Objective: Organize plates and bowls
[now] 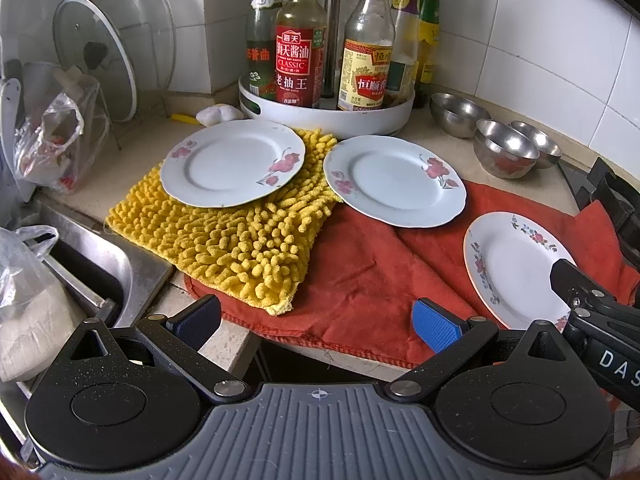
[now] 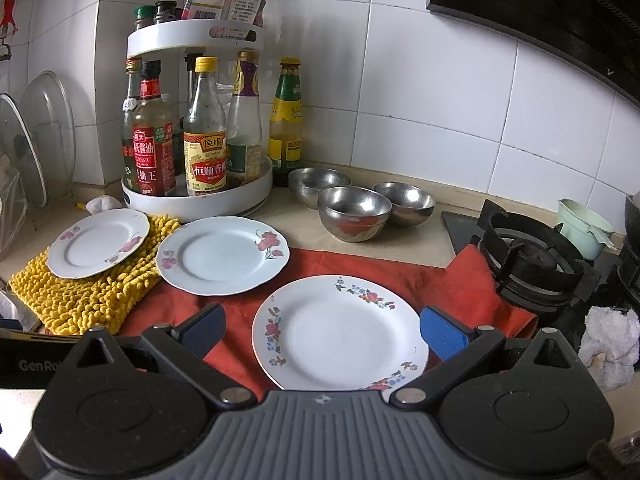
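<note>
Three white flowered plates lie flat on the counter. The left plate rests on a yellow mat. The middle plate lies partly on a red cloth. The right plate lies on the red cloth. Three steel bowls stand behind, upright and apart. My left gripper is open and empty above the cloth's front edge. My right gripper is open and empty, with its fingers on either side of the right plate, above it.
A white turntable rack of bottles stands at the back. A sink and pot lids are on the left. A gas burner and a mint cup are on the right. A white rag lies near the burner.
</note>
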A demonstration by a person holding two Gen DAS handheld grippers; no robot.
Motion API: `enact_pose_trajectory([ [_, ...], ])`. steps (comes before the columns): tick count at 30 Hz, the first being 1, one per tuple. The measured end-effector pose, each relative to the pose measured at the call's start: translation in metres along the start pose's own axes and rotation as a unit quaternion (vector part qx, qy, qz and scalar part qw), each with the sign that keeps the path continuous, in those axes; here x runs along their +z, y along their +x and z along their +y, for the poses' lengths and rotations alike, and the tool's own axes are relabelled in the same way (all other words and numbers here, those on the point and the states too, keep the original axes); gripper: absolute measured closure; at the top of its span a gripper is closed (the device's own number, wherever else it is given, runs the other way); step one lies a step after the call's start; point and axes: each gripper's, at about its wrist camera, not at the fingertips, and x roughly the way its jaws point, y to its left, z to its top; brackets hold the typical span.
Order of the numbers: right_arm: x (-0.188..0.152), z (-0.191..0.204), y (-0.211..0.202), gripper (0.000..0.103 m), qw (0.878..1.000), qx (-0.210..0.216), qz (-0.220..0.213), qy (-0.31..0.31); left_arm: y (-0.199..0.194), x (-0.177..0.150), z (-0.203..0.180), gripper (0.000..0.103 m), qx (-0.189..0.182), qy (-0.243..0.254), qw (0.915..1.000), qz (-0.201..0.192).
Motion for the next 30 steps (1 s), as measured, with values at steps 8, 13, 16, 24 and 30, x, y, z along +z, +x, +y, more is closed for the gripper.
enact_pose_trajectory([
  [8,0.0004,-0.0005,0.0006,0.003,1.0,0.001,0.001,0.0,0.0,-0.0001,-0.0004,0.0,0.0,0.0,1.0,0.0],
  [13,0.0005,0.0005,0.0009,0.003,1.0,0.001,0.001,0.0,0.001,-0.0004,0.0003,0.0,0.0,0.0,1.0,0.001],
  [16,0.0008,0.0004,0.0011,0.003,1.0,0.001,0.001,-0.001,0.003,0.0008,0.002,0.0,0.0,0.001,1.0,0.003],
  [24,0.0003,0.0033,0.002,0.003,1.0,0.001,0.003,-0.001,0.0055,0.0032,0.0027,0.0,-0.001,0.002,1.0,0.006],
  [30,0.0006,0.0051,0.0028,0.003,1.0,0.001,0.004,-0.001,0.0062,0.0036,0.0031,0.0,-0.001,0.002,1.0,0.007],
])
